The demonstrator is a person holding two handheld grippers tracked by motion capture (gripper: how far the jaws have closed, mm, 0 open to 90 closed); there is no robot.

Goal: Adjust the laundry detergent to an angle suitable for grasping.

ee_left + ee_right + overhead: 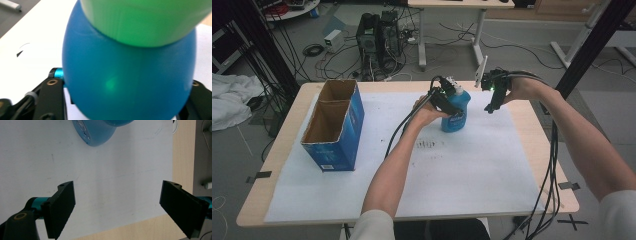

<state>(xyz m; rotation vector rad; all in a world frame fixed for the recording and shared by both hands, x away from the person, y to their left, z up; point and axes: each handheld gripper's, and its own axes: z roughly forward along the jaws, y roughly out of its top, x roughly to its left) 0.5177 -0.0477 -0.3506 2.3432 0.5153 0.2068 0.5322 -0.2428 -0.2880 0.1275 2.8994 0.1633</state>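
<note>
left tool [443,100]: clamped on blue bottle [456,111] | bottle: upright on white sheet, upper centre of bench [542,150] | right tool [492,102]: jaws wide apart, nothing between, just right of bottle | blue box [337,127]: left

this looks like a lab or tech workroom rather than a home. beyond the left gripper [443,97], past the far edge of the light wooden table [282,150], two black computer towers [378,32] stand on a grey floor among loose black cables [319,57], with a small white box [333,40] beside them. farther off stands a white-legged desk [452,30]. black frame struts [592,45] rise to the right of the right gripper [492,100].
</note>
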